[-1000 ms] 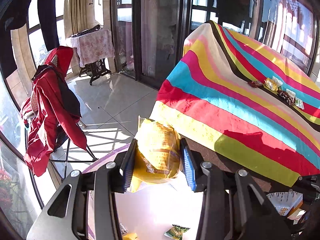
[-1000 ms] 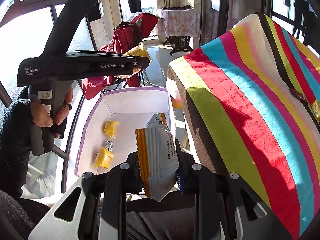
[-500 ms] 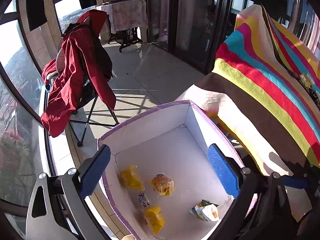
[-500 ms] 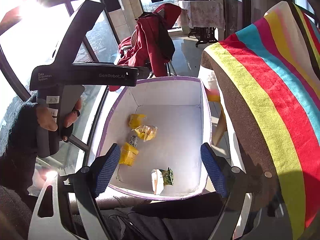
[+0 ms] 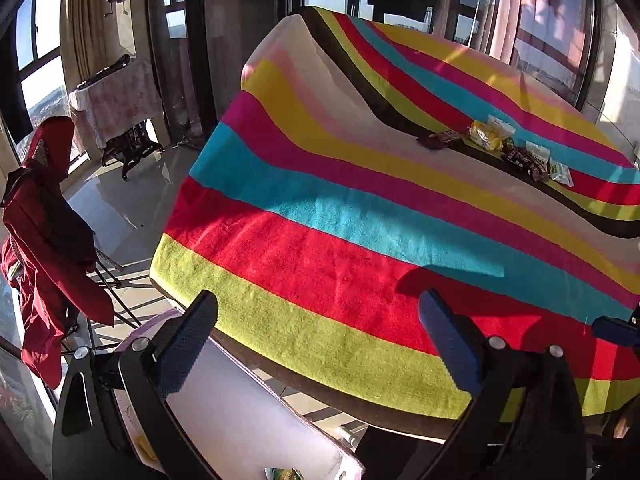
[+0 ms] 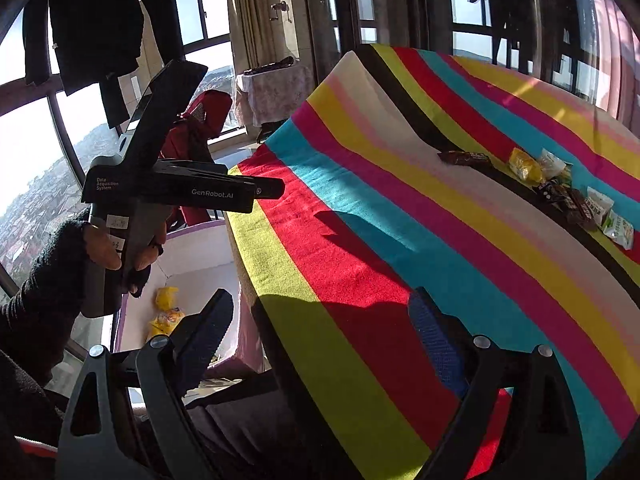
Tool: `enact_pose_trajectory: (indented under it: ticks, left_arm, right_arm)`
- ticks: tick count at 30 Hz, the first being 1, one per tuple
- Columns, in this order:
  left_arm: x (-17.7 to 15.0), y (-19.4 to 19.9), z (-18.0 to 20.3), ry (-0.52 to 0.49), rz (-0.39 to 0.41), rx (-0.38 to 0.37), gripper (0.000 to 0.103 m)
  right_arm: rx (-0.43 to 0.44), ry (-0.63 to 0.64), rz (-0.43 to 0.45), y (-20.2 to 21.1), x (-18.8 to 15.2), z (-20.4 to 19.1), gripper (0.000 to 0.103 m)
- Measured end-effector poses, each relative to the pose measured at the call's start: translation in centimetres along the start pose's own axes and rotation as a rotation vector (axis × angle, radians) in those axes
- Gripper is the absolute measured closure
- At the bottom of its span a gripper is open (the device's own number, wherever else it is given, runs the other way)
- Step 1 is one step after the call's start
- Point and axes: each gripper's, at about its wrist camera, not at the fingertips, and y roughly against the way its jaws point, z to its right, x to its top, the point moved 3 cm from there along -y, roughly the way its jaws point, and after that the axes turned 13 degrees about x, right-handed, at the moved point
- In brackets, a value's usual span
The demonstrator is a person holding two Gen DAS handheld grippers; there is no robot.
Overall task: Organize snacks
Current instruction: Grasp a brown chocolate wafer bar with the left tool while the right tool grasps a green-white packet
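Note:
My left gripper (image 5: 316, 300) is open and empty above the near edge of the striped table (image 5: 320, 220). My right gripper (image 6: 320, 296) hangs over the same edge; its jaws are opening with nothing between them. Far across the cloth lies a row of snacks: a brown bar (image 5: 440, 138), a yellow packet (image 5: 484, 136), dark bars and green-white packets (image 5: 560, 170). The right wrist view shows that row (image 6: 526, 166) too. A white box with a purple rim (image 6: 200, 252) stands left of the table, below its edge, holding yellow packets (image 6: 166, 296). A hand (image 6: 104, 248) holds the left gripper (image 6: 272, 189) above the box.
A red jacket on a folding chair (image 5: 44, 240) stands left of the box. A small cloth-covered table (image 5: 116, 100) sits by the windows behind it. Dark clothes (image 6: 96, 20) hang at the upper left. Tiled floor (image 5: 132, 200) lies between chair and table.
Both grippers let go of their packets, which dropped into the white box, and their jaws spread wide. Both then swung right from the box to the striped table.

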Motion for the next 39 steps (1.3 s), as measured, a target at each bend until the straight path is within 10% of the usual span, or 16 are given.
enact_pose_trajectory:
  ticks: [5, 10, 22, 23, 27, 39]
  left_arm:
    - [3.2, -2.3, 9.3, -0.128, 0.017, -0.124, 0.002]
    - [8.1, -7.2, 15.4, -0.256, 0.054, -0.088, 0.002]
    - [17.6, -18.7, 20.8, -0.480, 0.008, -0.117, 0.003]
    - [17.8, -19.0, 20.9, -0.467, 0.000, -0.151, 0.008]
    - [17.5, -18.1, 20.8, -0.432, -0.023, -0.237, 0.079]
    - [13.4, -14.4, 20.1, -0.306, -0.019, -0.307, 0.076]
  right_arm:
    - [-0.149, -0.170, 0.070, 3.2, -1.0, 7.0, 0.016]
    - [-0.233, -0.286, 0.093, 5.9, -2.1, 12.8, 0.016]
    - [-0.257, -0.317, 0.064, 6.0, -1.3, 18.5, 0.016]
    - [-0.261, -0.312, 0.053, 5.8, -1.1, 19.0, 0.016]
    - [-0.273, -0.323, -0.004, 3.9, 0.5, 22.9, 0.016]
    - [-0.505, -0.413, 0.050, 4.3, 6.1, 35.5, 0.036]
